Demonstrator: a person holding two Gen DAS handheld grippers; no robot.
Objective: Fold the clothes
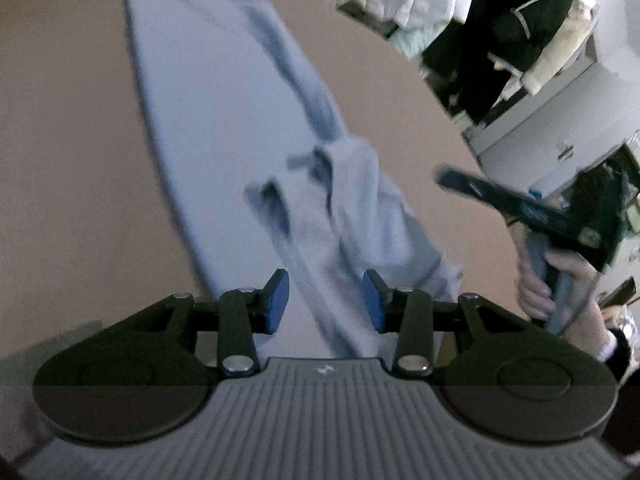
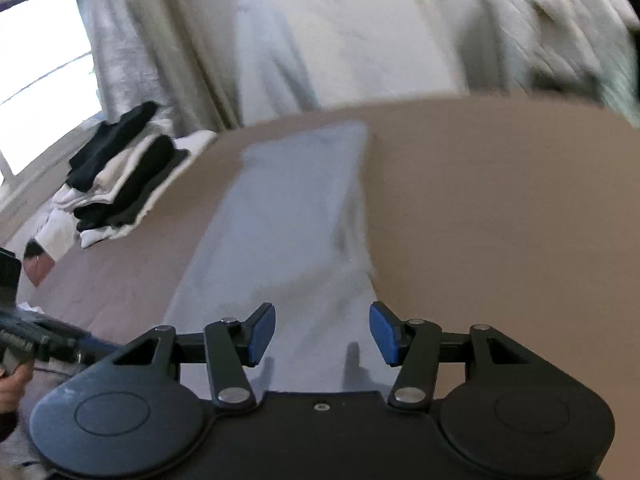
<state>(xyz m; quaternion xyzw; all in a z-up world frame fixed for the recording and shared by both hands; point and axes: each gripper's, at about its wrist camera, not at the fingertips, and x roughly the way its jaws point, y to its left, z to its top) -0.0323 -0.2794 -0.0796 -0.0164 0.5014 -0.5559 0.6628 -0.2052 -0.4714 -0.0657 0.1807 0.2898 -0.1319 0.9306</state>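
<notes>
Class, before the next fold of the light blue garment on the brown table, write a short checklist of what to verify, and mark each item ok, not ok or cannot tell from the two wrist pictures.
1. Left gripper empty, pads apart: ok.
2. Right gripper empty, pads apart: ok.
3. Light blue garment lying on the brown table, not hanging off: ok.
4. Garment smooth all over: not ok; it is bunched and creased at the near end.
5. Folded stack at the table's edge clear of the garment: ok.
6. Far hem square and flat: cannot tell, both views are blurred.
</notes>
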